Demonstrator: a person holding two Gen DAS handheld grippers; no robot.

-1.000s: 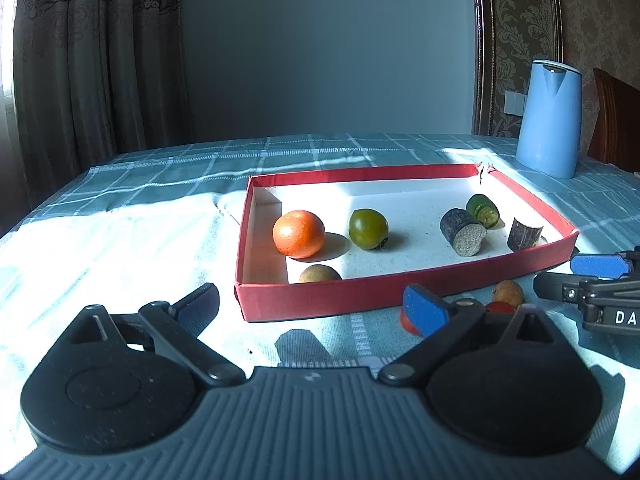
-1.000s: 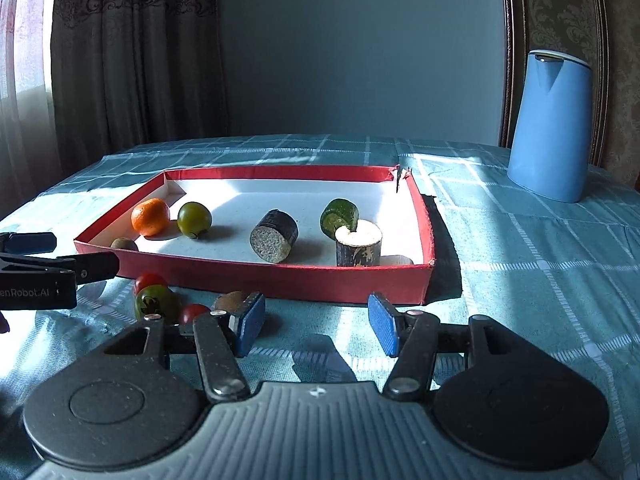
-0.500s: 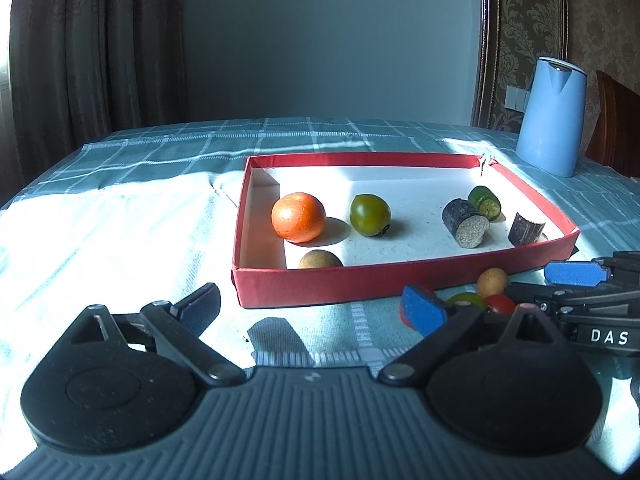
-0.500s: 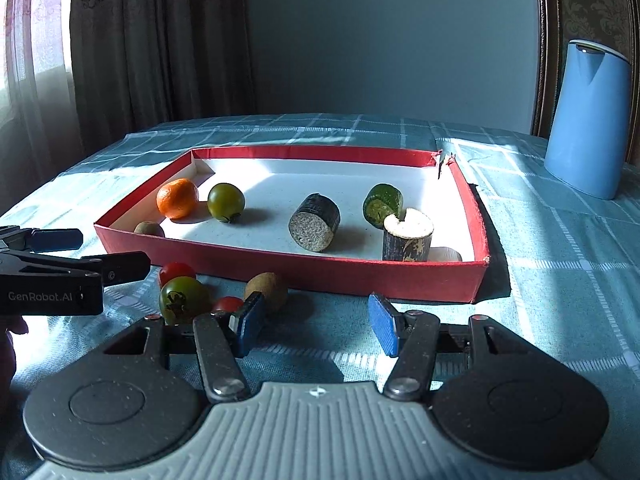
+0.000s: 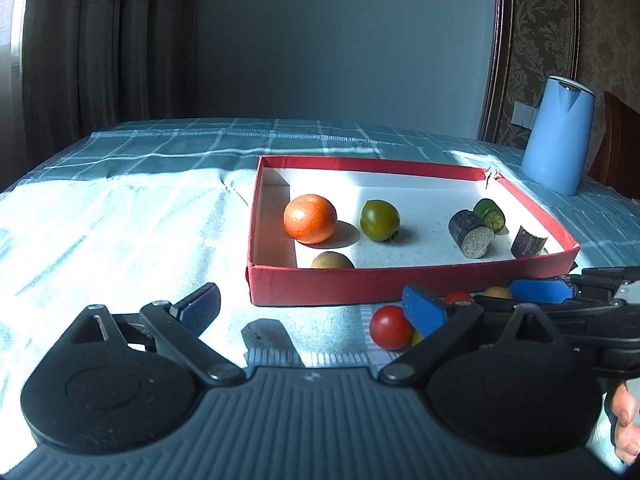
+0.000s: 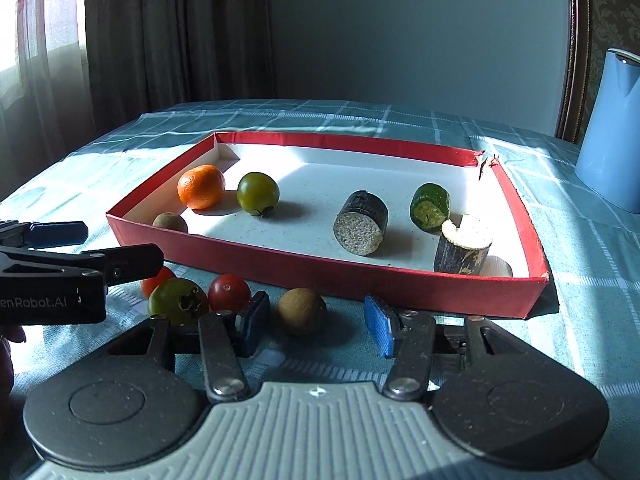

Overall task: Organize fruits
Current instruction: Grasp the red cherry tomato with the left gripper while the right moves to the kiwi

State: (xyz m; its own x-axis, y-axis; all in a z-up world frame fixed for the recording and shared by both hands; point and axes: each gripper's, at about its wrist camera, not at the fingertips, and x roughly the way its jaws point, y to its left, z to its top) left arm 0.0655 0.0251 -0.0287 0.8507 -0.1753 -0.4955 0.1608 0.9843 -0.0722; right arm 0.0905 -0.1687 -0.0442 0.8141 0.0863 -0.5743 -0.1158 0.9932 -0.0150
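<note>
A red box [image 5: 360, 280] [image 6: 360, 276] holds an orange [image 6: 201, 186], a green tomato [image 6: 258, 193], a small brown fruit [image 6: 170, 222], two dark cane pieces and a cucumber piece [image 6: 431, 202]. In front of the box lie a brown fruit [image 6: 302, 316] [image 5: 496, 292], a green tomato [image 6: 176, 300] and red cherry tomatoes [image 6: 229, 292] [image 5: 390, 326]. My right gripper [image 6: 316, 326] [image 5: 496, 295] is closing around the brown fruit, with its pads clear of it on both sides. My left gripper [image 5: 312, 312] [image 6: 122, 245] stands wide open and holds nothing, with a red tomato just inside its right finger.
A blue jug [image 5: 558, 136] [image 6: 608, 132] stands at the back right on the checked tablecloth [image 5: 120, 220]. Curtains hang at the back left. A person's fingers [image 5: 624, 420] show at the lower right. The two grippers are close together in front of the box.
My right gripper has slid left, so the brown fruit now sits between its jaws, which have narrowed. The left gripper has rolled slightly and stays open.
</note>
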